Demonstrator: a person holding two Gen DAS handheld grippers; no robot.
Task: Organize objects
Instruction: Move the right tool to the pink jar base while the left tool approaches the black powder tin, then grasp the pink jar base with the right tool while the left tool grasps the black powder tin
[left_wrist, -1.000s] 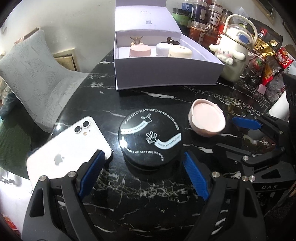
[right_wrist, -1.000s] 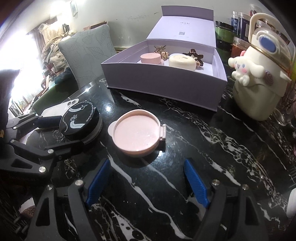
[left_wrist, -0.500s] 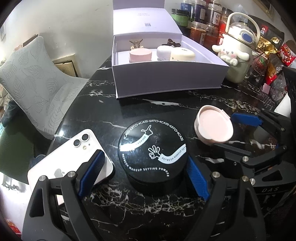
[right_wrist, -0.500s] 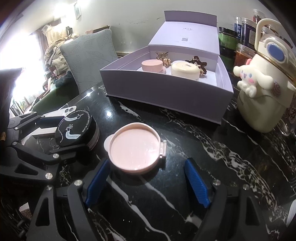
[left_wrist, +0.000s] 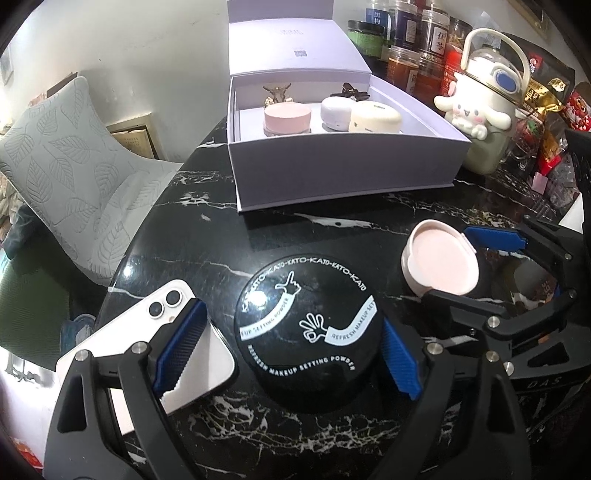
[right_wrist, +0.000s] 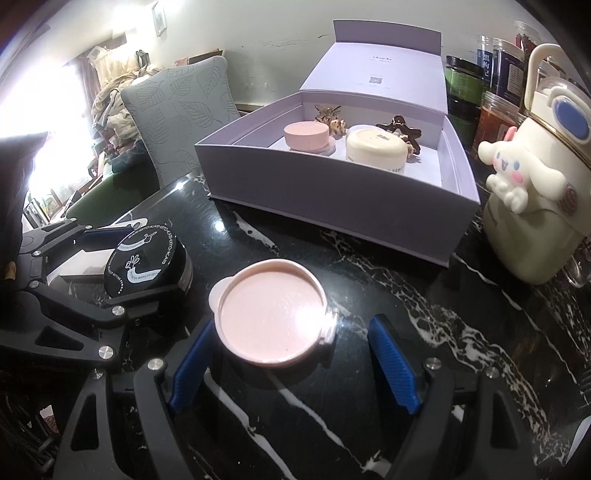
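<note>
Black powder jar (left_wrist: 306, 328) and pink compact (right_wrist: 271, 319), each straddled for pickup.
Left gripper (left_wrist: 288, 350) just widening, right gripper (right_wrist: 291, 363) spread; both jaws released, gripping nothing, probably bound for the lilac box (right_wrist: 332, 206).

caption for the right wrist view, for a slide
Open right gripper straddles pink compact on black marble table.

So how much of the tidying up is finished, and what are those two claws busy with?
Done: a pink jar and a cream jar already sit in the lilac box. In hand: the left claw, its jaws just opening wider, straddles the black powder jar; the right claw straddles the pink compact. Neither is gripped yet. Left: both go into the box; perhaps the white phone too.
</note>
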